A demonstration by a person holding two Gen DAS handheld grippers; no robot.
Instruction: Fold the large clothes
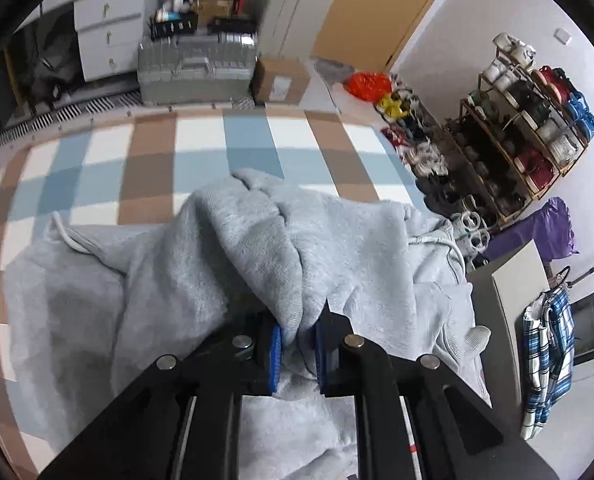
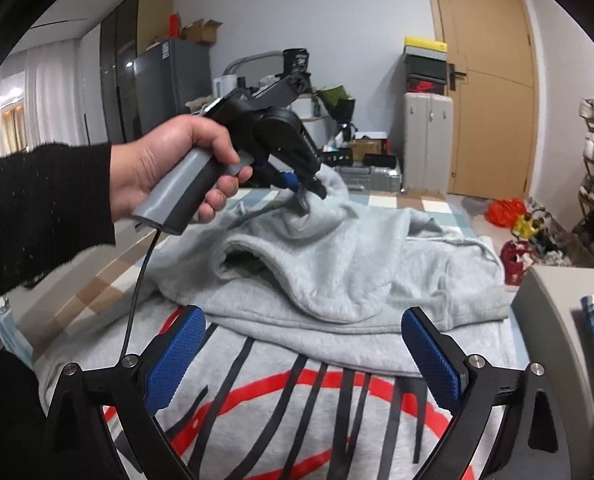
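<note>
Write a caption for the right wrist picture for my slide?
Left gripper pinches a fold of the grey hoodie while the right gripper waits open.

Checked play mat [image 1: 157,148], grey hoodie [image 1: 169,280] on it

We're in a lived-in home, a bedroom by the look: a checked bedspread [image 1: 201,152], a crowded shoe rack [image 1: 509,140] against the wall, a wooden door [image 2: 493,80], a suitcase [image 1: 197,68] and white drawers [image 1: 109,36] beyond.
</note>
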